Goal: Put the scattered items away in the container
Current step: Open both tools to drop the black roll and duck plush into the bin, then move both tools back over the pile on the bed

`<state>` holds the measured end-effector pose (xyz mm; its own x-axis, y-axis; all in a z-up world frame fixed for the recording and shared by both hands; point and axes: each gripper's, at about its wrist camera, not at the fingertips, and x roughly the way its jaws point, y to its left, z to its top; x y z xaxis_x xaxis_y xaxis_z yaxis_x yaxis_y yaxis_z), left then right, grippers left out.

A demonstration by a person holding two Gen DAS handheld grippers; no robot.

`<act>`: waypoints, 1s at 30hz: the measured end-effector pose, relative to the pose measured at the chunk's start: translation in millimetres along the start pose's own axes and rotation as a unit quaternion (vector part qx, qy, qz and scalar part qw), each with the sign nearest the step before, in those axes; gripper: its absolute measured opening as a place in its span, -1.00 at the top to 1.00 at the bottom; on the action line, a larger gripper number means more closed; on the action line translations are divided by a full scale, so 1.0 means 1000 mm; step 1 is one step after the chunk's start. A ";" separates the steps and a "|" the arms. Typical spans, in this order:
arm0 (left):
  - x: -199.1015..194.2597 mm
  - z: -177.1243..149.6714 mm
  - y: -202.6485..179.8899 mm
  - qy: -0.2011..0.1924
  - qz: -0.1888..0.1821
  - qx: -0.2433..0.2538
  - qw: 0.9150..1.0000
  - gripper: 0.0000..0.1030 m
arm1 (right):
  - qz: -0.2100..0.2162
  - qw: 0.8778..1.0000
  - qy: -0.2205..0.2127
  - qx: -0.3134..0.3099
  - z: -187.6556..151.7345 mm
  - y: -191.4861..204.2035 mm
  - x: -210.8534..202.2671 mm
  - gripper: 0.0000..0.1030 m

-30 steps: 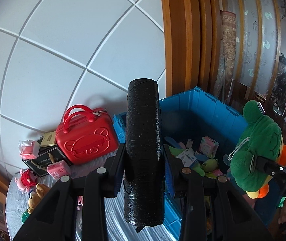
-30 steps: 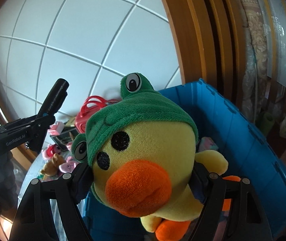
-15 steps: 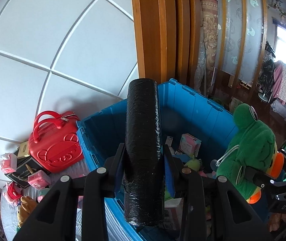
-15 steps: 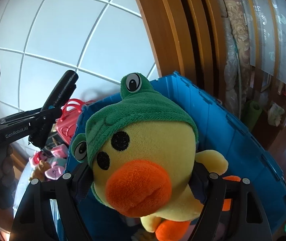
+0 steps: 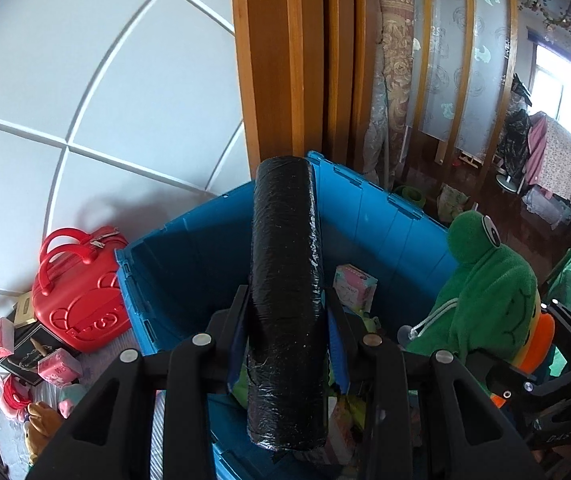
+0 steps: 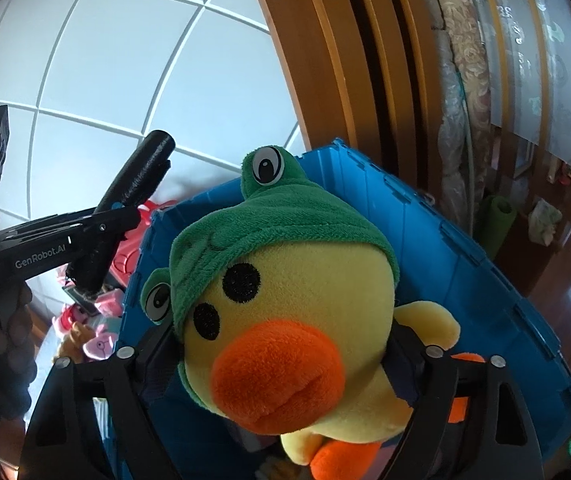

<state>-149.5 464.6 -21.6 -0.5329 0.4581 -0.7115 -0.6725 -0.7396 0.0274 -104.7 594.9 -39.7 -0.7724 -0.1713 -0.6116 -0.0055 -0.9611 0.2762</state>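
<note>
Both loads hang over the blue bin, so the step in hand is the drop; next, each hand-held gripper likely needs to lower a little and part its fingers. The left hand-held gripper is closed on a black roll, wrapped in shiny film and held upright. The right hand-held gripper squeezes a yellow duck in a green frog hood. A red case and small boxes wait on the bench.
</note>
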 end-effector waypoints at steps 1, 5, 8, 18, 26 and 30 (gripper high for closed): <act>0.002 0.001 -0.002 0.006 0.010 0.006 1.000 0.04 | -0.003 1.000 0.001 0.004 0.001 0.000 0.000 -1.00; -0.001 -0.003 0.001 -0.007 0.052 0.007 0.999 -1.00 | -0.015 1.000 0.005 0.015 0.003 -0.005 0.004 -1.00; -0.001 -0.004 0.006 -0.002 0.052 0.003 0.999 -1.00 | -0.017 1.000 0.003 0.008 0.004 -0.003 0.003 -1.00; -0.017 -0.023 0.036 -0.002 0.061 -0.012 0.998 -1.00 | -0.004 1.000 0.007 -0.004 0.005 0.017 0.005 -1.00; -0.039 -0.055 0.067 0.001 0.079 -0.037 0.996 -1.00 | 0.012 0.999 0.008 -0.031 0.004 0.050 0.004 -1.00; -0.052 -0.076 0.083 0.008 0.077 -0.053 0.996 -1.00 | 0.022 0.999 0.010 -0.044 -0.001 0.070 0.003 -1.00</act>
<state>-138.6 342.0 -35.5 -0.6161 0.3276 -0.7163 -0.5249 -0.8488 0.0633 -106.6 526.7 -23.0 -0.7579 -0.2180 -0.6149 0.0854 -0.9676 0.2377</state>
